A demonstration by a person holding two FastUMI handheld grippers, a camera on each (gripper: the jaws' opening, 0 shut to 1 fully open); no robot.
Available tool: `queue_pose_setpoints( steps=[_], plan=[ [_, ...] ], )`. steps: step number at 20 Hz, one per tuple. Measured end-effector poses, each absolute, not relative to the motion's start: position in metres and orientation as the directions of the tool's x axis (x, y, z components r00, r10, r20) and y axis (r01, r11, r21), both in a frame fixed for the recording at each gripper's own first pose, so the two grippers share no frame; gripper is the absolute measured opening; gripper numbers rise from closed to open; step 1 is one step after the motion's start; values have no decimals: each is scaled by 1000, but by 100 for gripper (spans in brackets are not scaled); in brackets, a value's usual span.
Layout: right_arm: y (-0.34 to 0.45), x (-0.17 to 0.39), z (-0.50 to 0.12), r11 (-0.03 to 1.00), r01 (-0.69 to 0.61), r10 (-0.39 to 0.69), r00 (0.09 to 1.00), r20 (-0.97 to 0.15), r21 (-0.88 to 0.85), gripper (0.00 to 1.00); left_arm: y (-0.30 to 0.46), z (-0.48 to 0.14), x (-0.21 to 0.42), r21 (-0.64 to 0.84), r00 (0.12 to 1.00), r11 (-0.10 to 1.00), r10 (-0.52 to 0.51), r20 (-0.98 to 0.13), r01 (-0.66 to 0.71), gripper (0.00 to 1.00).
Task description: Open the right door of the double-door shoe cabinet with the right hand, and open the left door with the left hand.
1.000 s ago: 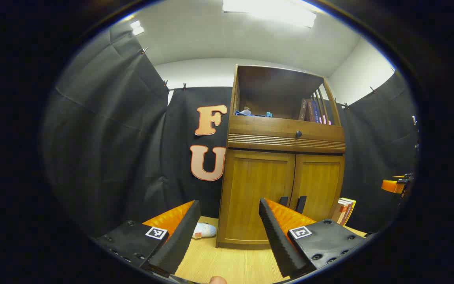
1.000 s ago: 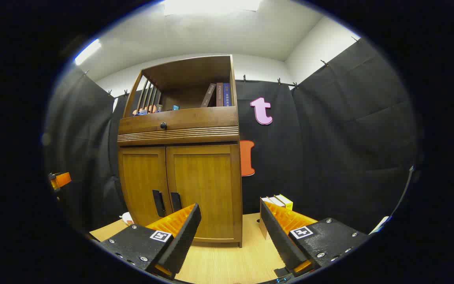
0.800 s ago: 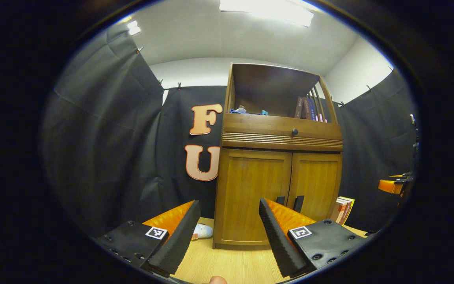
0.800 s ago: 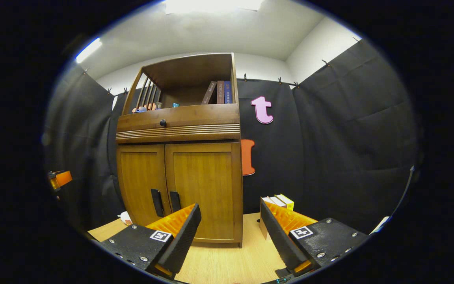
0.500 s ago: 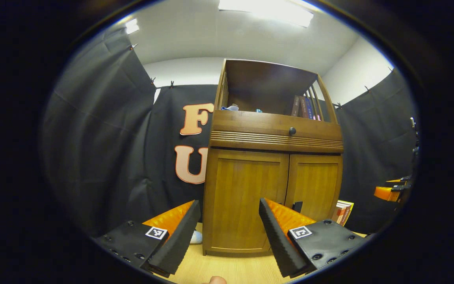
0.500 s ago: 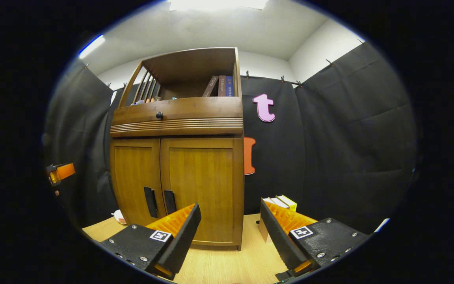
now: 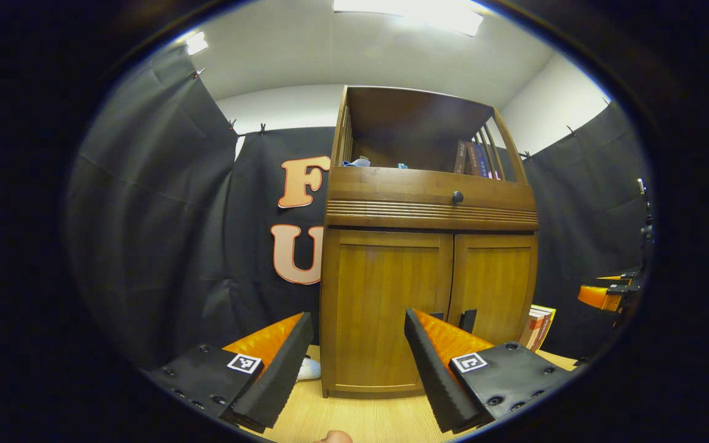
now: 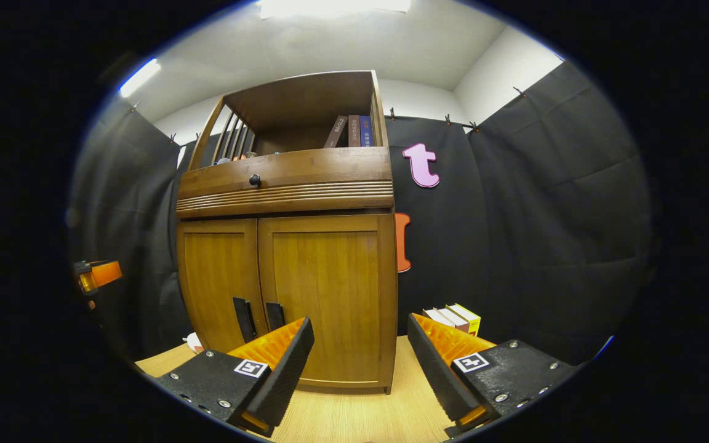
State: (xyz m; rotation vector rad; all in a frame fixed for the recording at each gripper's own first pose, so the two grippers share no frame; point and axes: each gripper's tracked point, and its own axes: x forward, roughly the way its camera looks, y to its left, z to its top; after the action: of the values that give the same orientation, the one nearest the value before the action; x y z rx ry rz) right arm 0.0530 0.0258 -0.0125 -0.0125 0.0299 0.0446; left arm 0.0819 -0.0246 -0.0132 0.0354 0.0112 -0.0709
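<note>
A wooden shoe cabinet (image 7: 428, 203) stands ahead with both doors closed. In the left gripper view, the left door (image 7: 379, 295) fills the gap between my fingers, and the right door (image 7: 496, 277) is beside it. A dark handle (image 7: 467, 320) shows by the centre seam; the other is mostly hidden behind my finger. My left gripper (image 7: 357, 317) is open, short of the cabinet and holding nothing. In the right gripper view, the right door (image 8: 327, 289) and both handles (image 8: 259, 317) show. My right gripper (image 8: 360, 321) is open and apart from the door.
A drawer with a round knob (image 7: 456, 197) sits above the doors, under an open shelf of books (image 8: 348, 130). More books (image 8: 456, 317) stand on the wooden floor right of the cabinet. A white shoe (image 7: 310, 368) lies at its left.
Both grippers have moved closer to the cabinet, which looks larger now. It has slid left in the left gripper view and slightly right in the right gripper view. Both stay open.
</note>
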Motion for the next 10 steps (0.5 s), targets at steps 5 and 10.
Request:
queue_pose_setpoints(
  steps=[5,10],
  plan=[
    [42,48,-15,998,-54,53,998,-33,-29,94,-20,-20,82,24,998,998,-61,-16,62,99],
    [71,52,-17,998,-69,69,997,-17,-6,94,-11,-28,77,30,999,999,-35,-17,36,94]
  ],
)
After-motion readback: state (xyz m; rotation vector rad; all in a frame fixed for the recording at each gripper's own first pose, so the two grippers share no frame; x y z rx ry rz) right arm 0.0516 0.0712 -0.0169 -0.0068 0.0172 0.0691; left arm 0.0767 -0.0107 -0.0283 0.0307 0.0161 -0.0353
